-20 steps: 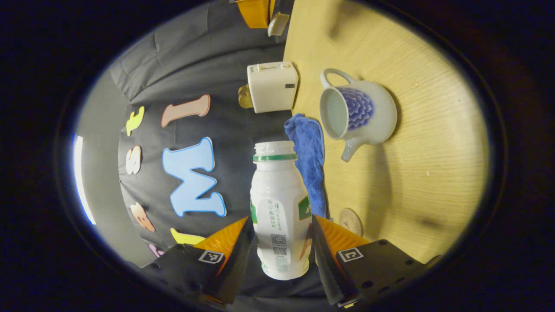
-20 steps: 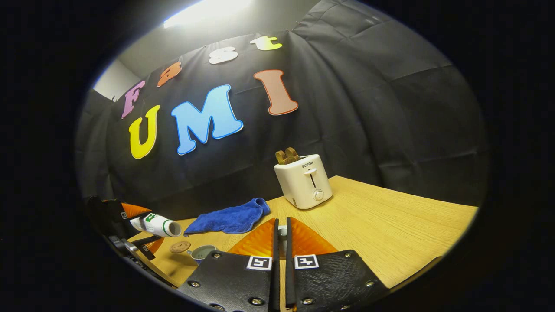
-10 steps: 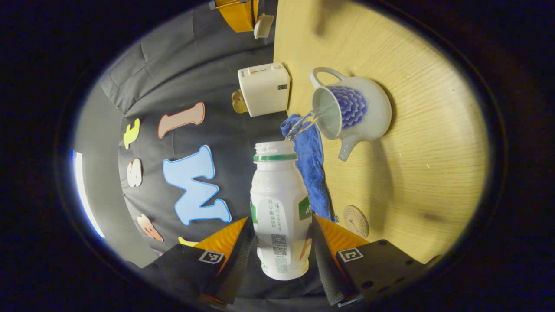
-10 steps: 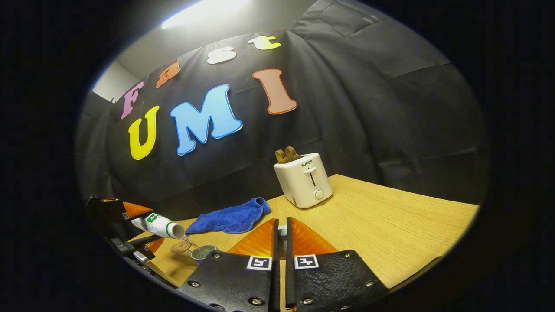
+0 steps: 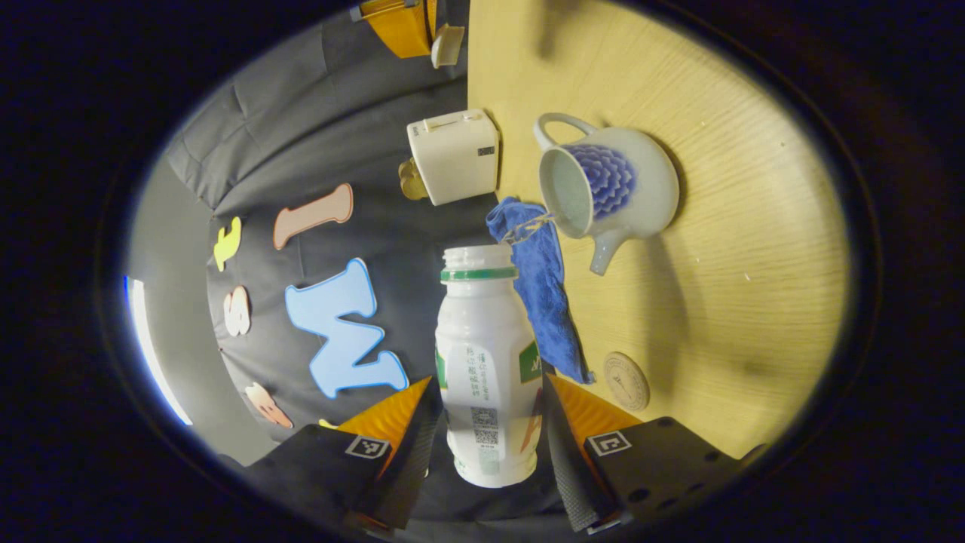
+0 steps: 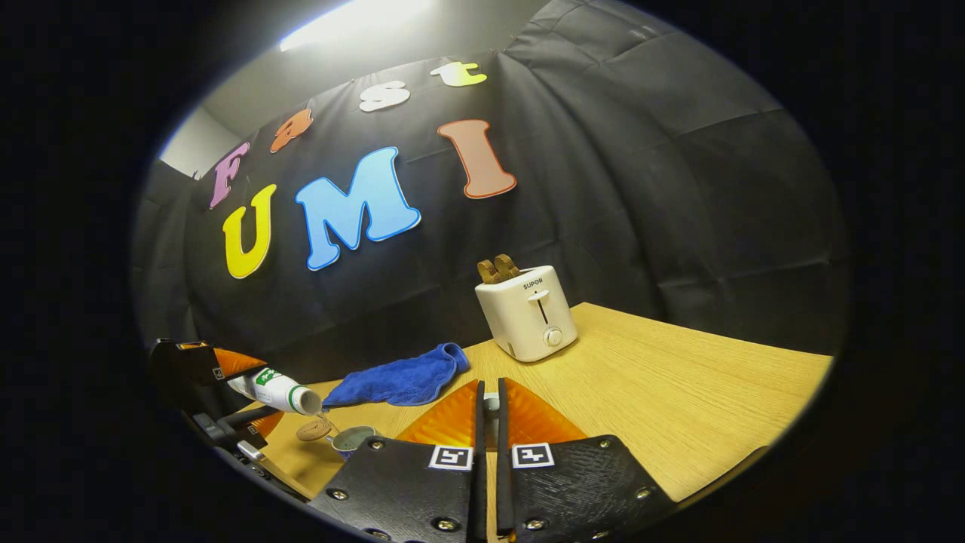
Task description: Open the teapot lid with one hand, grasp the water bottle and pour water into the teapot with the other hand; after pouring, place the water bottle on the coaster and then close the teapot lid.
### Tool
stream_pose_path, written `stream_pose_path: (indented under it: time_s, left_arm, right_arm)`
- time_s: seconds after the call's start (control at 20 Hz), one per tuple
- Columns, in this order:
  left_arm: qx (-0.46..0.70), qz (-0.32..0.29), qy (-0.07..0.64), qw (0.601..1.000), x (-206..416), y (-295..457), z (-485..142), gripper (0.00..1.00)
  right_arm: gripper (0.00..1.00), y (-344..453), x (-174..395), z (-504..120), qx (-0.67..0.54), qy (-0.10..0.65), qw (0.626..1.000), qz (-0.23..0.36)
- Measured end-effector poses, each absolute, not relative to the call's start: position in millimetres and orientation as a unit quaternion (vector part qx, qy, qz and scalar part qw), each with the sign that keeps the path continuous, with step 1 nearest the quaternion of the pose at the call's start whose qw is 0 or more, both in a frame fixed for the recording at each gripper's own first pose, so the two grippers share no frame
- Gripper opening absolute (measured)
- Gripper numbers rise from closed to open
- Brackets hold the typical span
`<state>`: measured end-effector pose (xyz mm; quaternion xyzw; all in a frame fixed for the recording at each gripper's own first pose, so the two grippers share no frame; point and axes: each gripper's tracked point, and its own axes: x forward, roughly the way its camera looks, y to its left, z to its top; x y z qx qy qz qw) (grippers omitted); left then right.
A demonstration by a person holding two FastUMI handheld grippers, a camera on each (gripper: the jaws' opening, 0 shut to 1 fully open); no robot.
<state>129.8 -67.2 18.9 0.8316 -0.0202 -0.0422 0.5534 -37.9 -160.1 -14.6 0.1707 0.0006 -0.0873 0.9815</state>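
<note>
My left gripper (image 5: pixel 486 386) is shut on a white water bottle (image 5: pixel 486 354) with a green neck ring and no cap. The bottle is tipped over, and a thin stream of water (image 5: pixel 531 224) runs from its mouth into the open white teapot (image 5: pixel 626 188) with a blue flower pattern. A round coaster (image 5: pixel 626 381) lies on the table beside the teapot. My right gripper (image 6: pixel 490 392) is held above the table, shut on the small pale teapot lid (image 6: pixel 491 404). From the right gripper view, the tilted bottle (image 6: pixel 277 391) hangs over the teapot (image 6: pixel 353 438) at the lower left.
A blue cloth (image 5: pixel 546 294) lies behind the teapot near the table's back edge. A white toaster (image 6: pixel 528 313) with toast in it stands further right. The wooden table (image 6: pixel 678 392) stretches to the right of the toaster.
One second ago no water was flowing. Half a second ago a fuller stream ran into the teapot; now it is thinner. The right gripper has stayed still.
</note>
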Motion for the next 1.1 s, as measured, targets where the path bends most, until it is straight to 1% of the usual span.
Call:
stream_pose_path:
  time_s: [0.3,0.9,0.95,1.0,1.05,1.1]
  left_arm:
    - [0.840,-0.044,-0.025,0.540,132.1,-69.9,20.9,0.86]
    - [0.866,-0.049,-0.034,0.496,130.9,-75.8,27.6,0.86]
    - [0.869,-0.050,-0.035,0.491,131.7,-76.6,28.2,0.81]
    - [0.871,-0.050,-0.036,0.488,131.0,-76.4,29.3,0.86]
    - [0.873,-0.050,-0.036,0.484,131.1,-77.4,29.8,0.80]
    - [0.874,-0.051,-0.037,0.481,131.4,-77.8,31.1,0.80]
  right_arm:
    - [0.05,-160.3,-37.2,-14.0,0.173,0.000,0.981,-0.086]
    - [0.05,-160.8,-36.7,-14.3,0.180,-0.001,0.980,-0.084]
    - [0.05,-160.3,-36.4,-14.3,0.181,-0.001,0.980,-0.083]
    - [0.05,-160.5,-37.1,-14.0,0.181,-0.001,0.980,-0.083]
    - [0.05,-160.4,-37.4,-13.7,0.181,-0.001,0.980,-0.083]
    - [0.05,-160.2,-37.2,-14.1,0.182,-0.001,0.980,-0.082]
